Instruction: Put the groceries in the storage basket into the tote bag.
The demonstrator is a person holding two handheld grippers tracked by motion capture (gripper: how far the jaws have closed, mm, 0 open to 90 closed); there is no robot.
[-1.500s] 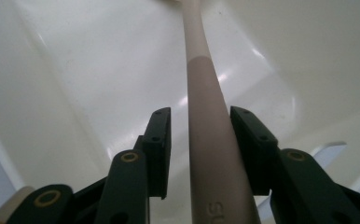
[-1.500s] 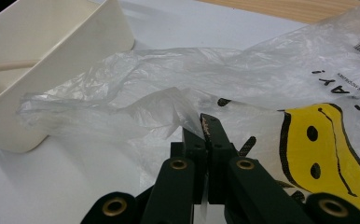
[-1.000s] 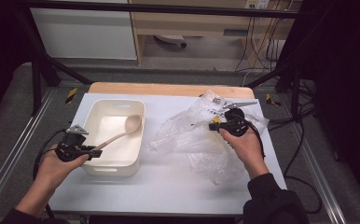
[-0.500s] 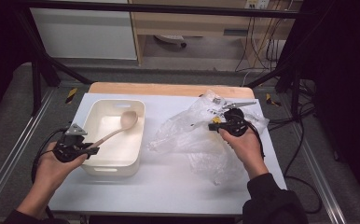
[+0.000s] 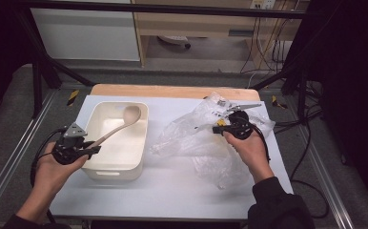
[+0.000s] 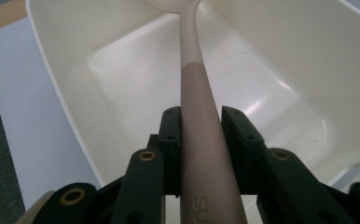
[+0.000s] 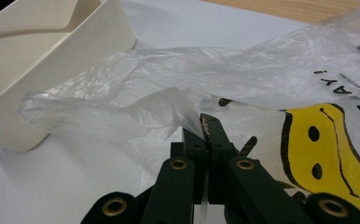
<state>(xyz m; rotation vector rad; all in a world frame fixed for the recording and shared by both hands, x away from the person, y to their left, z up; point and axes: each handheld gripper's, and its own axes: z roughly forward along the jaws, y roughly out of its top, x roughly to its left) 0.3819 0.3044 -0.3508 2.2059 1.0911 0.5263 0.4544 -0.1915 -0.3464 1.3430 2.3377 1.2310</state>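
The wooden spoon (image 5: 117, 127) slants over the cream tub (image 5: 107, 172), its handle clamped in the left gripper (image 5: 92, 150); a loosened grip would drop it. The right gripper (image 5: 217, 129) pinches a clear plastic bag (image 5: 191, 136), which might tear, on the white table (image 5: 172, 191) above grey floor

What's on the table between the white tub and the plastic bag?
Nothing: in the high view a bare strip of white table separates the tub from the plastic bag. In the right gripper view the bag's loose edge reaches toward the tub's corner.
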